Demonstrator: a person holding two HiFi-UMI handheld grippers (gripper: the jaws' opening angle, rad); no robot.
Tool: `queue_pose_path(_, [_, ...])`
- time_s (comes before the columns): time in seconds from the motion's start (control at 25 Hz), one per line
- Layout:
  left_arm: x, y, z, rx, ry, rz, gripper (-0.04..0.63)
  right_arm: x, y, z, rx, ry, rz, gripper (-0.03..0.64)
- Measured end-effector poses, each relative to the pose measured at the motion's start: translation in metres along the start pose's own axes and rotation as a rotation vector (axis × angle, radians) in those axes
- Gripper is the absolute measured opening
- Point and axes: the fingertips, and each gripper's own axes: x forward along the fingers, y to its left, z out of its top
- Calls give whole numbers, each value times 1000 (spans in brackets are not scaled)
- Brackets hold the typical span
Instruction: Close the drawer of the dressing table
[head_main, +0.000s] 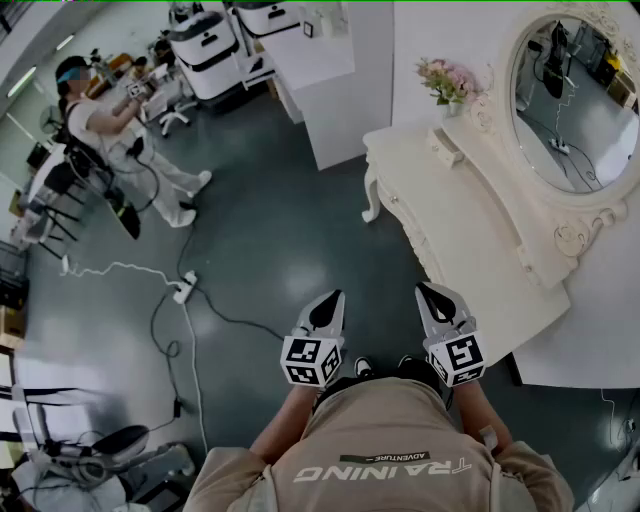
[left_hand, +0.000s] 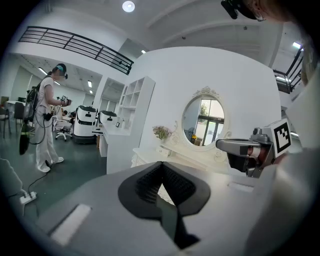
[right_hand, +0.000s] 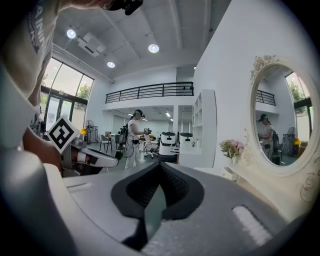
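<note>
**Both grippers clenched and empty, dressing table ahead on your right**

Your left gripper (head_main: 336, 296) and right gripper (head_main: 427, 292) sit side by side low in front of you, both over bare floor (head_main: 280, 240). In each gripper view the ribbed black pads meet at the tip with nothing between them.

The dressing table (head_main: 470, 215) runs diagonally up the right side, just beside the right gripper's tip and apart from it. Its near edge is scalloped, with a curved carved leg (head_main: 371, 195) at the far corner. Its drawer can't be made out from above.

Open room: a wide stretch of smooth, glossy dark grey-green floor to your left and ahead. A white cable and power strip (head_main: 183, 290) lie well left. Another person (head_main: 120, 130) stands far left.

Table is matte cream-white and ornate. The oval mirror (head_main: 575, 100) has a carved frame. Pink flowers (head_main: 447, 80) and a small box (head_main: 445, 148) stand at the far end. A plain white block cabinet (head_main: 325, 90) stands behind it.
</note>
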Motion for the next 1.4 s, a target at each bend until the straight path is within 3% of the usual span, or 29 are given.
queue_pose_path(0.44, [-2,11,-1,-18,-12,-4,15,7,1,2,10,6,-8,2])
queue_pose_path(0.92, [28,27,-19,-66,66,9,15,33,-21,-11,46,28,-20,2])
queue_pose_path(1.16, [62,42,8,-34,81,-1,15,72,-49,-21,108,33,-31,2])
queue_pose_path(1.4, [119,64,44,4,70,4,15,124,-91,-3,73,-21,-34,2])
